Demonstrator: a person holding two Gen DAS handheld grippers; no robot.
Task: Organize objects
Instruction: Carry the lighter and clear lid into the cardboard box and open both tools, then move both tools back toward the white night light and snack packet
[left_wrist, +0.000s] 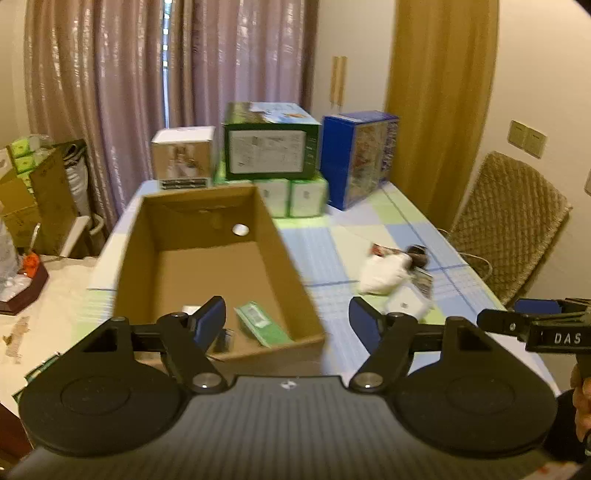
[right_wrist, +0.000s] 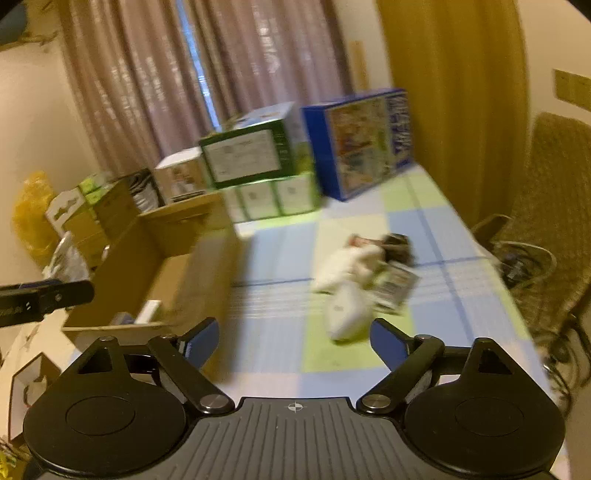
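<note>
- The loose pile of small items (right_wrist: 364, 280) is seen on the worktop (right_wrist: 280, 254), just ahead of the right hand-held gripper (right_wrist: 293, 343), whose jaws are spread wide and hold nothing.
- Being soft and overlapped, two items may be caught together, or one pushed away.
- The cardboard box (left_wrist: 207, 258) lies ahead of the left hand-held gripper (left_wrist: 287, 319), also wide and empty; its near wall may be knocked.

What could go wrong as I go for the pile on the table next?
1. The pile is a loose jumble of a white pouch, packets and something dark; the open right gripper may catch several at once or push them apart.
2. Both views are blurred, so aiming is uncertain.
3. The box stands left of the pile; a carried item could clip its near wall. The left gripper hangs open by that rim.
</note>
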